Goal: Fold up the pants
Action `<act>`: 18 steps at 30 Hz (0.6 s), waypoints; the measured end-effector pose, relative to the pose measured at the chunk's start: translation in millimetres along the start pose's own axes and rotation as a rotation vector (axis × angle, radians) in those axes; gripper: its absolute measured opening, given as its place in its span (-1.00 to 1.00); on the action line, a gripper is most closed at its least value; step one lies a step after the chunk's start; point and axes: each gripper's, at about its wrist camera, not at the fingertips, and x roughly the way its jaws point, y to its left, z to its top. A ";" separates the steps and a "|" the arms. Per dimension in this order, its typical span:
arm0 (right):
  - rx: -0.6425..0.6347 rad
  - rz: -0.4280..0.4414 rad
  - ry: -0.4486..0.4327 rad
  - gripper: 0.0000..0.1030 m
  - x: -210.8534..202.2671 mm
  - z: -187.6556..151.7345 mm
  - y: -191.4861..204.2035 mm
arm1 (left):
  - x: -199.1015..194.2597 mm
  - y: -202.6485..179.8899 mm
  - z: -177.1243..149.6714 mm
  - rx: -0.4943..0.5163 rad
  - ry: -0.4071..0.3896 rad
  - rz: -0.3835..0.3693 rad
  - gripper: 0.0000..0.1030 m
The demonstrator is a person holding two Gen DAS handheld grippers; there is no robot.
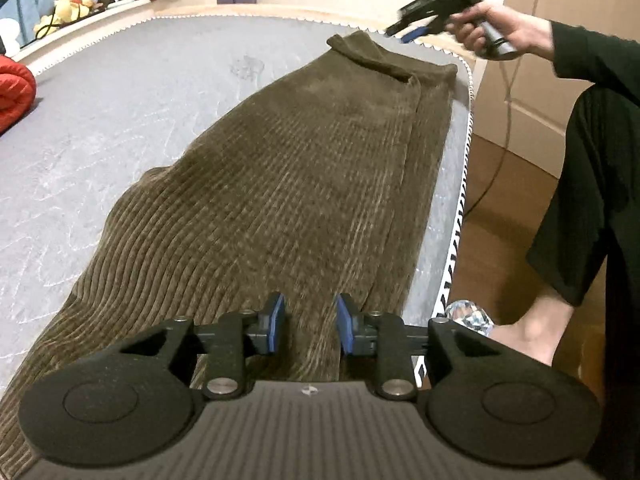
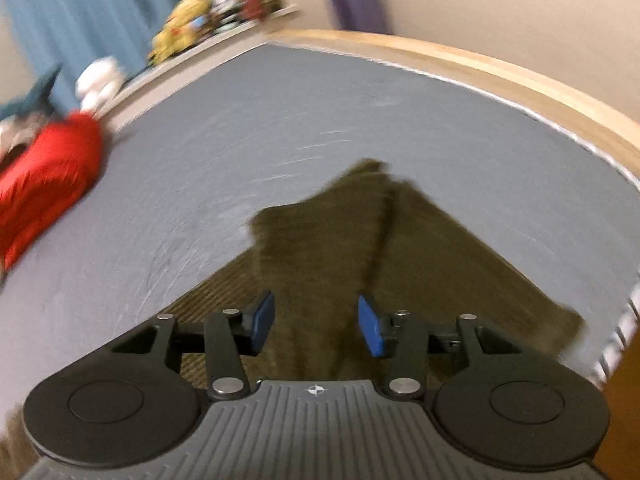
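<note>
While the pants (image 1: 280,184) lie lengthwise on the bed (image 1: 120,120), near its edge, one leg stacked on the other, both grippers hold nothing. The left gripper (image 1: 310,326) hovers with jaws apart over one end, the right gripper (image 2: 316,326) with jaws apart over the other, probably so the pants can be folded across.

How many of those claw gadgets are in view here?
2. The left claw hangs open over the brown pants; the right claw is in a hand beyond the pants' far end.
</note>
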 end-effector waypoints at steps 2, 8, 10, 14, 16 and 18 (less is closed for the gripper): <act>-0.127 -0.013 0.006 0.07 19.5 2.1 23.4 | 3.9 -2.4 0.9 0.003 -0.007 -0.019 -0.38; -0.382 -0.148 0.071 0.12 72.7 -6.5 56.9 | 25.4 -17.0 7.6 0.053 -0.008 -0.040 -0.01; -0.389 -0.176 0.098 0.05 77.1 -12.7 52.4 | 31.7 -20.4 7.5 0.069 0.012 -0.041 0.00; -0.348 -0.165 0.107 -0.85 73.9 -11.2 40.0 | 46.4 -31.1 6.7 0.145 0.064 -0.013 -0.01; -0.252 -0.150 0.059 -0.86 56.2 -1.3 25.0 | 49.1 -33.8 6.9 0.174 0.075 -0.002 -0.35; -0.114 -0.139 -0.023 -0.87 29.3 12.0 2.4 | 48.6 -34.7 7.9 0.201 0.085 0.023 -0.82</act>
